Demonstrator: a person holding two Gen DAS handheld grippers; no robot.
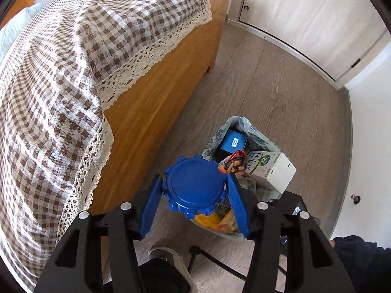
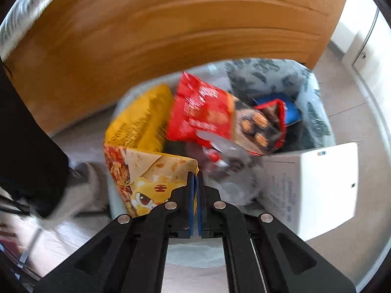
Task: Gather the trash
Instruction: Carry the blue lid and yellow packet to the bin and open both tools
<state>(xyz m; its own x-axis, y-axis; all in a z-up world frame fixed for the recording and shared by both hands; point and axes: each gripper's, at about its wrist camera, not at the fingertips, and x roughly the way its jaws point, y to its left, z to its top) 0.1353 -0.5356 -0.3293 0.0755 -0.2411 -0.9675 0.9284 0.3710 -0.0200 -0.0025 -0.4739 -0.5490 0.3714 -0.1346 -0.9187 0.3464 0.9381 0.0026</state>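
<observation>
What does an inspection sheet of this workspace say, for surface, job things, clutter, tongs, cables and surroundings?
Surface: grey wood floor.
Job's things: lined trash bin holding a milk carton, a red snack bag, a yellow wrapper and a blue box.
Clutter: nothing seen.
Tongs: left tongs closed on a blue-lidded jar beside the bin; right tongs shut on the yellow wrapper's edge.
Cables: nothing seen.
Surroundings: wooden bed with checked cover; white cabinet doors.

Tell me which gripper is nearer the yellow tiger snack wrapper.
Right. The right gripper is shut on the yellow tiger snack wrapper's edge; the left gripper, holding a blue-lidded jar, is above it.
</observation>
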